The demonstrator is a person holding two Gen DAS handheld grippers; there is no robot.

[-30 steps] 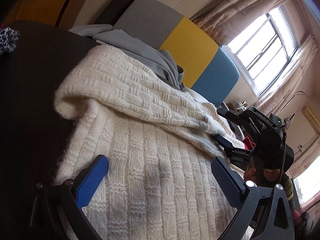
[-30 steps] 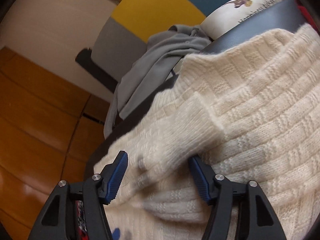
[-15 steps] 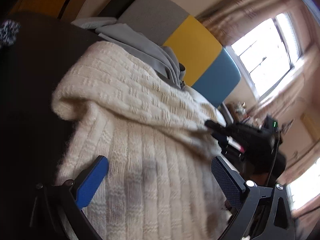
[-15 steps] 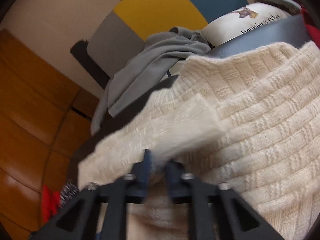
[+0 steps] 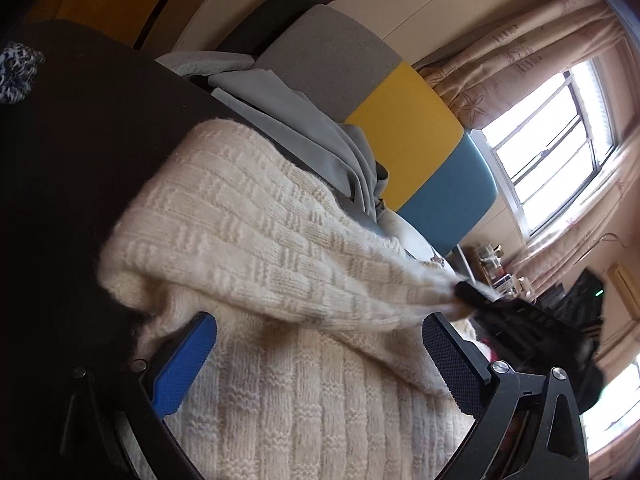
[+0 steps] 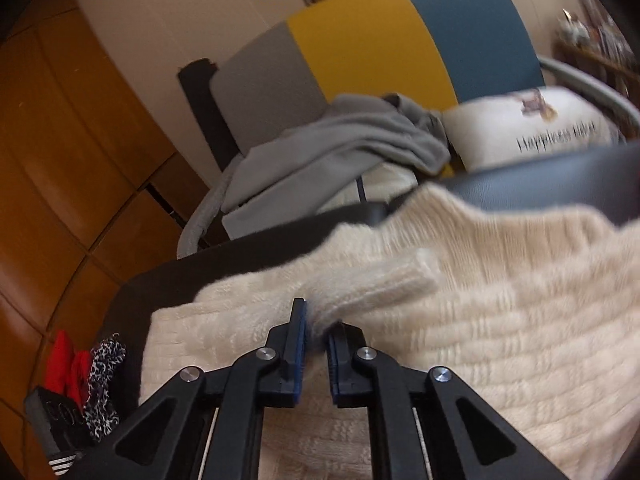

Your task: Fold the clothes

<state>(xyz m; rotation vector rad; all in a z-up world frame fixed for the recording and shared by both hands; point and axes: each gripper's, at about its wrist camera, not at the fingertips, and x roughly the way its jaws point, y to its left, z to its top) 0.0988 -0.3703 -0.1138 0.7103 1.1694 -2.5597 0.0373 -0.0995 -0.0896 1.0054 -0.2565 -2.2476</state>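
A cream knitted sweater [image 5: 280,380] lies spread over a dark surface [image 5: 60,200], its ribbed body running toward the left wrist camera and one sleeve [image 5: 280,256] drawn across it from the left shoulder to the right. The cuff end of that sleeve [image 6: 372,284] is pinched between the blue-padded fingers [image 6: 298,344] of the right gripper [image 6: 318,336], which are clenched tight on the knit and hold it raised off the body of the sweater; from the left wrist view the same gripper [image 5: 476,296] shows as a dark shape at the sleeve's tip. The left gripper [image 5: 316,364] hovers low over the sweater's body with its fingers [image 5: 184,364] spread wide apart, released, the knit lying beneath and between them but not pressed. Past the far edge of the surface a grey garment [image 6: 332,148] is draped over a chair [image 6: 380,36] with a back in grey, yellow and blue panels, and a white cushion [image 6: 528,124] with printed lettering sits beside it. At the left edge of the surface lie a red cloth [image 6: 66,364] and a black-and-white speckled cloth [image 6: 104,376]. A curtained window [image 5: 560,136] lets in bright daylight.
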